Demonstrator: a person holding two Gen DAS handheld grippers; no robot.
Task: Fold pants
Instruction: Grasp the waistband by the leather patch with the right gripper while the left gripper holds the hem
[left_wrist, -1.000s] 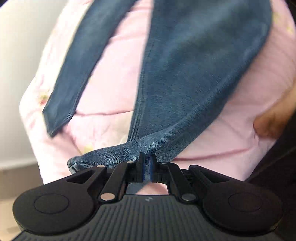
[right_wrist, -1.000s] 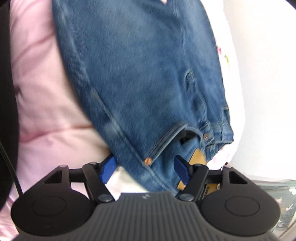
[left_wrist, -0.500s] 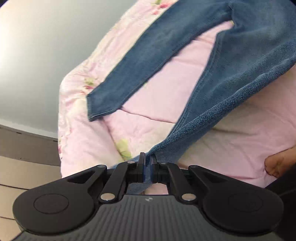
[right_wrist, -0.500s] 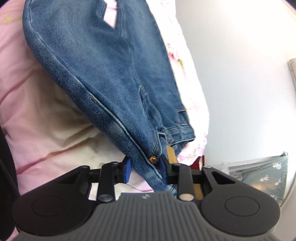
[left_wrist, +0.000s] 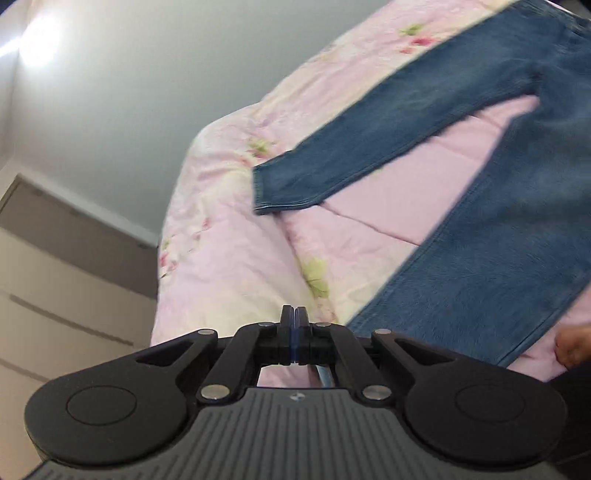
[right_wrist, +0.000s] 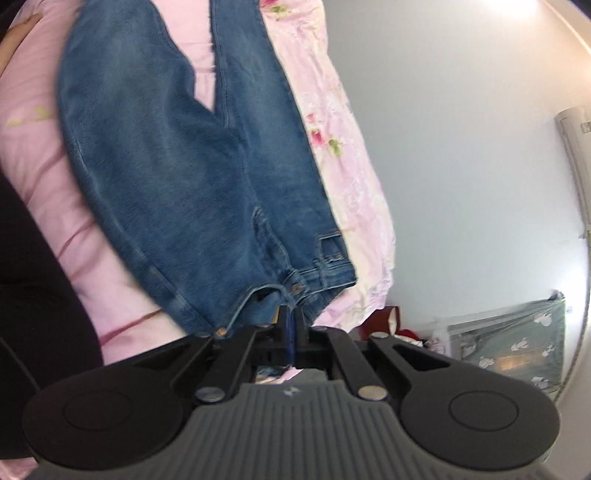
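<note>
One pair of blue jeans (right_wrist: 192, 177) lies spread on a pink floral quilt (left_wrist: 229, 251), its two legs splayed apart, one hem (left_wrist: 280, 192) near the quilt's rounded edge. The right gripper (right_wrist: 291, 325) is pinched tight on the waistband by the button. The left gripper (left_wrist: 294, 325) is pressed closed beside the nearer leg; any cloth between its tips cannot be made out.
</note>
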